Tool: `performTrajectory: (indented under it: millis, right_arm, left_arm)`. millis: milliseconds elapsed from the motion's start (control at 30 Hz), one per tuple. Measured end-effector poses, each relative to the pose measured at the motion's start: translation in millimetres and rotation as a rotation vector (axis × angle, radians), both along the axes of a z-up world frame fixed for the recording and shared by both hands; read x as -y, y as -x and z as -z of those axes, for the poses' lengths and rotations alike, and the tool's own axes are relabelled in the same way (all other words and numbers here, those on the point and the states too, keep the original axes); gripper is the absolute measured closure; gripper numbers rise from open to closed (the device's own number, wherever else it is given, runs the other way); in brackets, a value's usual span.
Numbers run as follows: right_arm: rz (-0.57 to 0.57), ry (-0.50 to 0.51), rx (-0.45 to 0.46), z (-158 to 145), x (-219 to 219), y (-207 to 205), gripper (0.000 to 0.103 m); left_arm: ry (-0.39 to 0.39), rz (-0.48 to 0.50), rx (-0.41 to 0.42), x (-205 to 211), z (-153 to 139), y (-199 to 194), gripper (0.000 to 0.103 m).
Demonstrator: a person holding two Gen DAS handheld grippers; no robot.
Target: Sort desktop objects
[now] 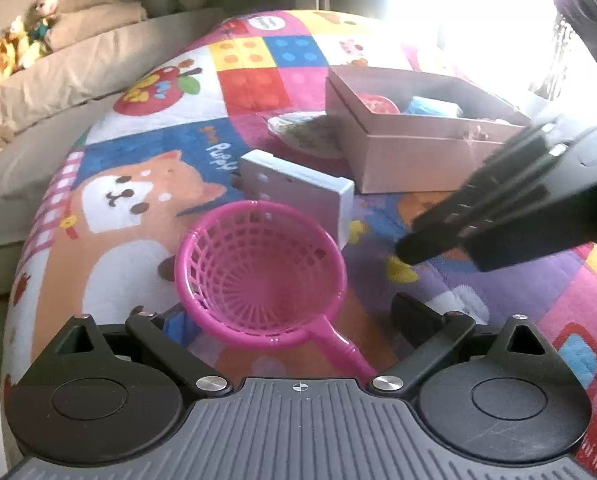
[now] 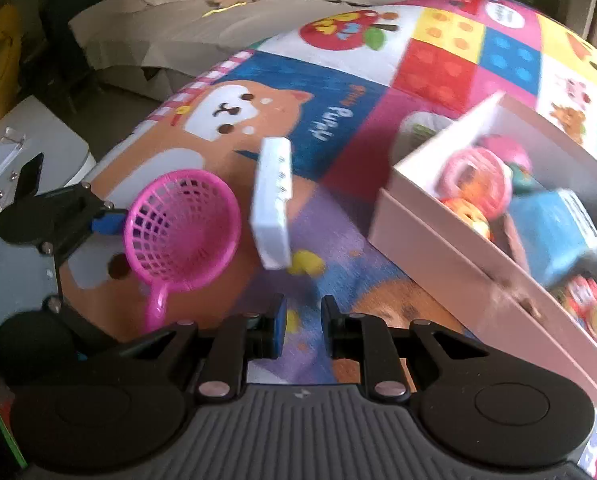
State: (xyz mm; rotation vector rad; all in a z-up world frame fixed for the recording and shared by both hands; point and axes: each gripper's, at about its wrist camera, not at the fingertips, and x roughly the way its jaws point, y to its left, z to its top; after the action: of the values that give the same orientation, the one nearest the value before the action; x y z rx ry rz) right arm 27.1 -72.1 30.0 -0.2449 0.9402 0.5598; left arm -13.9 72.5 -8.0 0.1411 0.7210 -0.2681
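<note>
At about ten o'clock in the left wrist view, beige fabric cushions (image 1: 78, 60) with soft plush toys (image 1: 30, 36) lie beyond the edge of the worktop. The worktop is covered by a quilted cartoon mat (image 1: 138, 184) in bright patchwork colours. The left gripper (image 1: 294, 316) has its jaws spread wide, and the pink plastic mesh strainer (image 1: 258, 272) lies on the mat between them, at twelve o'clock from the gripper. It is a round basket of open lattice with a thin handle running back towards five o'clock. From the right wrist view one blue pad sits just beside the basket's rim; I cannot tell whether it touches. Just past the strainer, at about one o'clock, stands a flat white rectangular box (image 1: 298, 196) of smooth plastic or card, tilted up on one edge, close to the basket's far rim. Behind it, partly hidden, lies a round patterned disc (image 1: 302, 132). At two o'clock is an open pale pink cardboard box (image 1: 410, 160), shallow and square-cornered. It holds a red round toy (image 1: 378, 104), a blue block (image 1: 434, 108) and other small bright pieces that are too blurred to name. At the right, the right gripper (image 2: 303, 320) hangs above the mat between the white box and the pink cardboard box. Its jaws are drawn together with only a narrow slit left and nothing in it. The strainer lies at its ten o'clock, well apart.
</note>
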Motion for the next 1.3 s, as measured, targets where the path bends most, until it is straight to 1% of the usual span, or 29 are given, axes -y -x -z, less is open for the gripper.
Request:
performTrajectory:
  millis: [233, 367, 467, 567, 733, 867, 900, 967, 1033, 1100, 1167, 1200, 1300]
  right_arm:
    - [0.042, 0.013, 0.034, 3.3, 23.0, 4.1, 0.085]
    - [0.055, -0.026, 0.033, -2.0, 28.8, 3.8, 0.080]
    - [0.038, -0.048, 0.053, -9.2, 25.6, 4.6, 0.075]
    - [0.008, -0.064, 0.085, -17.7, 15.5, 6.1, 0.072]
    - [-0.044, -0.053, 0.136, -26.9, -13.4, 4.3, 0.070]
    - [-0.065, -0.046, 0.159, -30.2, -36.8, 0.1, 0.069]
    - [-0.069, -0.041, 0.169, -30.3, -42.4, -1.9, 0.069]
    - [-0.074, -0.023, 0.194, -28.7, -53.8, -5.8, 0.064]
    - [-0.071, 0.003, 0.221, -23.6, -63.4, -11.0, 0.064]
    - [-0.073, 0.026, 0.217, -15.7, -69.5, -17.6, 0.065]
    - [-0.074, 0.035, 0.191, -8.7, -70.6, -21.7, 0.086]
    - [-0.074, 0.032, 0.170, -5.9, -69.2, -22.1, 0.086]
    - [-0.082, 0.003, 0.145, -7.2, -54.8, -11.2, 0.086]
  left_arm:
    - [0.005, -0.006, -0.010, 8.0, -0.8, -11.3, 0.001]
    - [-0.006, -0.004, -0.008, 9.1, -1.2, -11.9, 0.001]
    - [-0.038, -0.026, 0.002, 3.4, -3.5, -9.9, 0.001]
    - [-0.067, -0.069, 0.011, -10.7, -6.3, -8.3, 0.001]
    - [-0.052, -0.147, 0.002, -38.4, -7.8, -5.4, 0.001]
    - [-0.030, -0.157, 0.007, -47.0, -7.8, 0.4, 0.001]
    - [-0.026, -0.154, 0.009, -47.5, -7.6, 1.1, 0.001]
    - [-0.017, -0.151, 0.012, -48.7, -6.8, 2.3, 0.001]
    - [-0.011, -0.152, 0.011, -48.9, -5.8, 2.5, 0.001]
    - [-0.007, -0.153, 0.011, -49.1, -5.8, 2.5, 0.001]
    - [0.005, -0.150, 0.011, -49.3, -6.2, 2.3, 0.001]
    - [0.012, -0.148, 0.010, -49.1, -6.3, 1.9, 0.001]
    - [0.023, -0.138, 0.008, -45.0, -6.6, 0.3, 0.001]
